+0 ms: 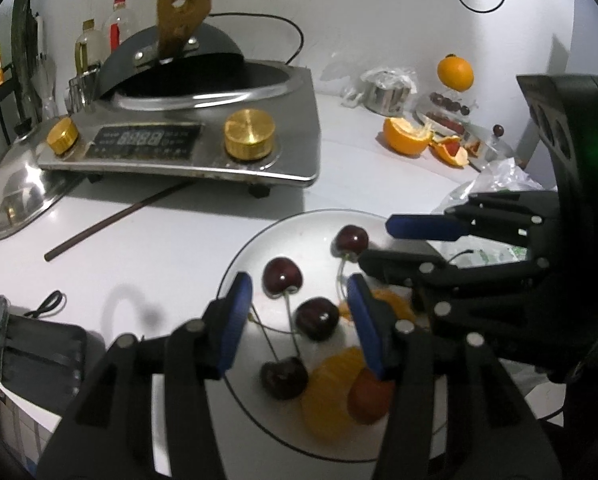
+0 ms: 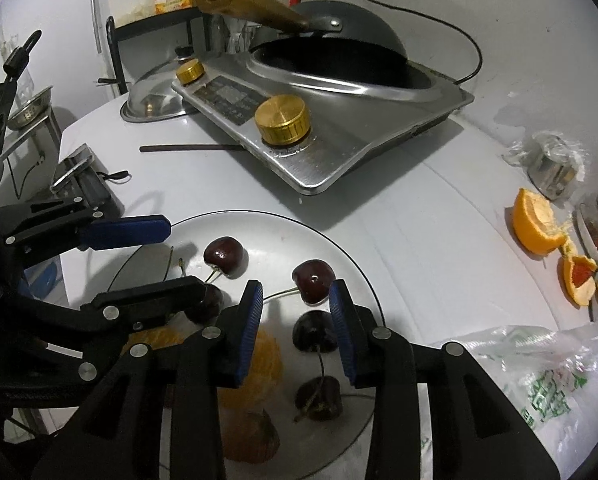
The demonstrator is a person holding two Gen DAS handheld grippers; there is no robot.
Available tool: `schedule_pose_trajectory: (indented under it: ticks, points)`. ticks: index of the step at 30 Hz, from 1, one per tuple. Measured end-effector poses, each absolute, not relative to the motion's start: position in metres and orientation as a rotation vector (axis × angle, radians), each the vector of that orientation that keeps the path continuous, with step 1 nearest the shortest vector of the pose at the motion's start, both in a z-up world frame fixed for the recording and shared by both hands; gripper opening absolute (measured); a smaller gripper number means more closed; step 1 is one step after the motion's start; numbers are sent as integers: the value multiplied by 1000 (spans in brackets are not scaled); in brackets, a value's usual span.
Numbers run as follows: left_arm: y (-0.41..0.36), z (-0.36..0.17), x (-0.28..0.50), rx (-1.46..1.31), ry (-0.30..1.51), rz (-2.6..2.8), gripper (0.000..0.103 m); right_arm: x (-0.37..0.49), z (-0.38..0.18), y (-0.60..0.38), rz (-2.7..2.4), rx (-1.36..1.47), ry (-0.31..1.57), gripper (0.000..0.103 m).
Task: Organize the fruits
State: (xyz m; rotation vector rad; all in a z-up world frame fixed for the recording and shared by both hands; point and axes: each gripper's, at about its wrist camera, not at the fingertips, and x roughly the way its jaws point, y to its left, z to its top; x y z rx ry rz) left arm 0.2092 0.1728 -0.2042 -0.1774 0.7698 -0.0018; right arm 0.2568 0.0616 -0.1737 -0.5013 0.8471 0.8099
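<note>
Both tools angle steeply down over a white plate (image 1: 235, 264) on the white table (image 1: 171, 216). The left tool (image 1: 299, 316) stands partly open above dark cherries (image 1: 317, 318), gripping none of them. The right tool (image 2: 297, 322) is parted more narrowly, empty, with a cherry (image 2: 313, 282) just beyond its tips. Orange segments (image 1: 331, 392) lie on the plate too. An induction cooker (image 1: 203, 136) sits behind.
</note>
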Motion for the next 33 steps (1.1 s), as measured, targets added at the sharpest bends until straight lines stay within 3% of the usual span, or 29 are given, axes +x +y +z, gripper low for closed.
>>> schedule_pose_trajectory:
  ticks: [19,21,23,33]
  points:
    - [129,-171,171,-110,703,-11,52,217,-132,4,737,-452,768,37]
    - [121,-167,165,-99,693,-15,54,212,-128,-4,729,-445,759,37]
    - [113,-162,160,-89,680,-15,69,206,-123,-14,718,-435,749,37]
    - [72,-137,127,-67,630,-32,70,169,-99,-61,682,-395,690,37]
